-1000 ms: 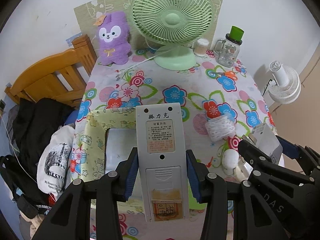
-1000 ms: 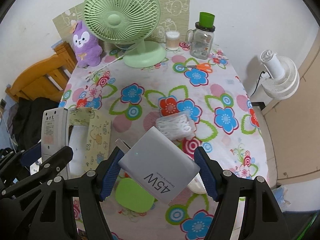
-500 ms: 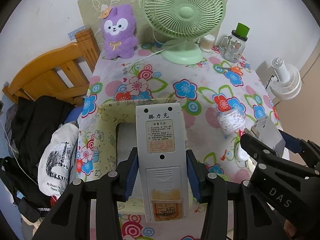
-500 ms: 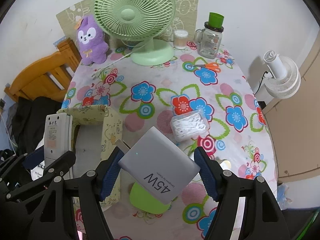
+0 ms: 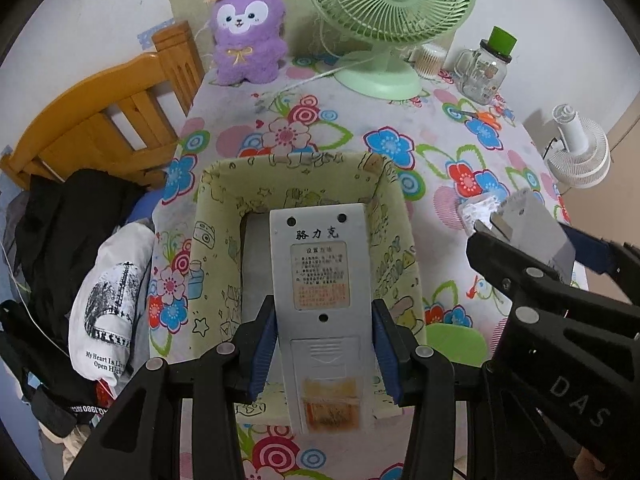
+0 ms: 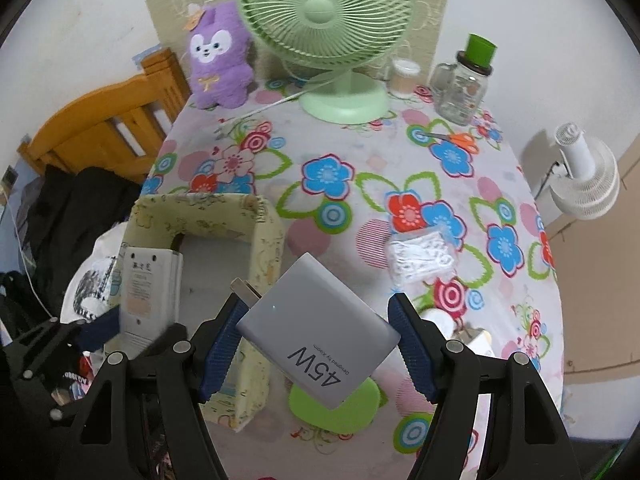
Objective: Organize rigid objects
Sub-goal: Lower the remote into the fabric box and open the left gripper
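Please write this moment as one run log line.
left gripper: shut on remote, above box | right gripper: shut on charger, beside box

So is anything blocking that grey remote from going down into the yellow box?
Nothing visible: the remote, held in the left gripper, hangs over the box, whose open top and grey floor look bare.

We see the grey remote [image 5: 318, 304], back side up, over the open yellow patterned box [image 5: 400, 240]; the grey 45W charger [image 6: 320, 336] hangs tilted beside that box.
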